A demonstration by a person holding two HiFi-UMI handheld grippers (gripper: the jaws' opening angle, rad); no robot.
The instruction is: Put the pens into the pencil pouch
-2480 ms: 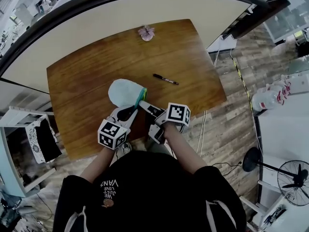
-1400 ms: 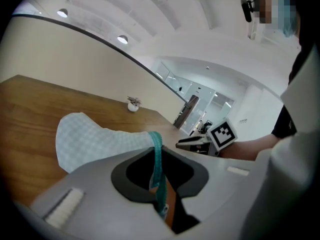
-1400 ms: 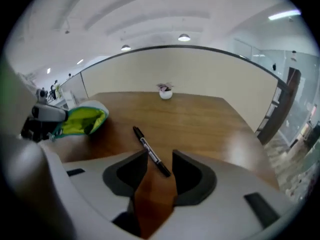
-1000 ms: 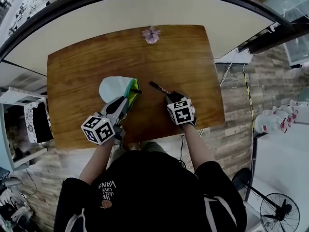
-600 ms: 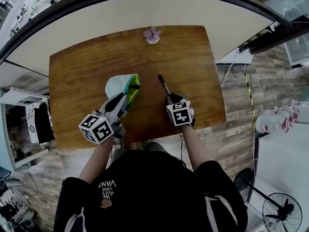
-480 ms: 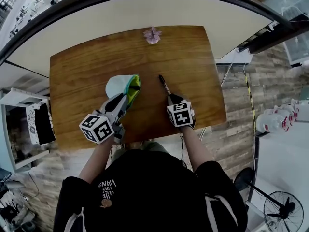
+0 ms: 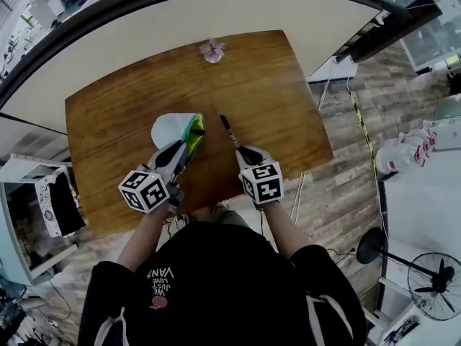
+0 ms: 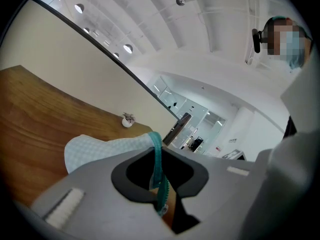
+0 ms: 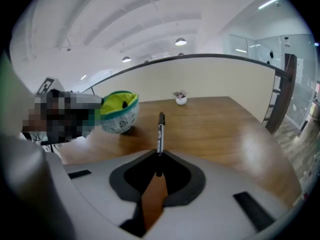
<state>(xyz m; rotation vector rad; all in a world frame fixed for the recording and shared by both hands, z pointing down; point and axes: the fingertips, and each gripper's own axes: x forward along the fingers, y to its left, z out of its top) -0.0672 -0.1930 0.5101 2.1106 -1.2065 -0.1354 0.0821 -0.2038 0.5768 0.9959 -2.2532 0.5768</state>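
Observation:
A pale blue checked pencil pouch (image 7: 171, 130) lies on the wooden table (image 7: 252, 85), its yellow-green lined mouth (image 7: 195, 130) facing right. My left gripper (image 7: 186, 148) is shut on the pouch's teal zipper edge (image 8: 157, 170) and holds the mouth up. My right gripper (image 7: 241, 150) has just closed its jaws on one end of a black pen (image 7: 227, 130). The pen (image 9: 160, 129) sticks out ahead of the right gripper (image 9: 159, 159), off the table, a little right of the open pouch (image 9: 117, 112).
A small pink-white ornament (image 7: 212, 49) stands at the table's far edge, also visible as the ornament (image 9: 180, 98) beyond the pen. A curved cream wall runs behind the table. Wood floor with cables and a floor fan (image 7: 434, 277) lies to the right.
The pen lay slanted on the table with the right gripper at its end; now the right gripper holds it, lifted and carried left toward the pouch mouth. The left gripper stays on the pouch.

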